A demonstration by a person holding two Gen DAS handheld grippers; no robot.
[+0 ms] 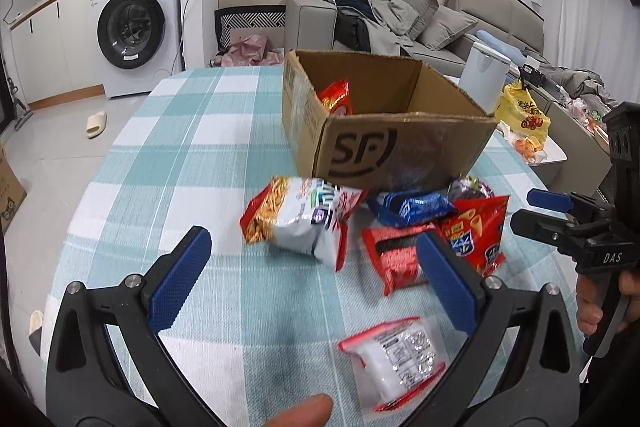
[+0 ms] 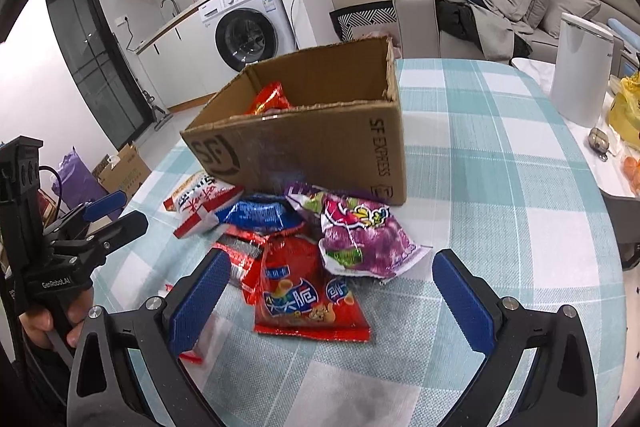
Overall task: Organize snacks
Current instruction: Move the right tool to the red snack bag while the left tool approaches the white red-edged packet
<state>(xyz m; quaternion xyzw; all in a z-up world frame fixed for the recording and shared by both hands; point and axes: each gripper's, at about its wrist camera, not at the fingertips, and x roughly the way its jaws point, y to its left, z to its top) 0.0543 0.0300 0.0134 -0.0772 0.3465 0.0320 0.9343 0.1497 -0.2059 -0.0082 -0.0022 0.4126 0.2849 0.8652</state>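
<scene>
An open cardboard SF box (image 1: 400, 147) (image 2: 320, 151) stands on the checked tablecloth with a red snack bag (image 1: 338, 97) (image 2: 270, 99) inside. Loose snack packs lie in front of it: a white-and-red noodle-stick bag (image 1: 300, 215) (image 2: 204, 201), a blue pack (image 1: 412, 207) (image 2: 260, 215), a red chip bag (image 1: 476, 231) (image 2: 308, 291), a purple bag (image 2: 360, 235), a dark red pack (image 1: 396, 255), and a small white-and-red packet (image 1: 400, 359). My left gripper (image 1: 316, 275) is open and empty above the packs. My right gripper (image 2: 332, 299) is open and empty over the red chip bag.
A white canister (image 2: 580, 71) (image 1: 484, 79) and a yellow bag (image 1: 520, 111) stand at the table's right side. A washing machine (image 1: 136, 27), a sofa with clothes (image 1: 400, 15) and a cardboard box on the floor (image 2: 124, 171) lie beyond the table.
</scene>
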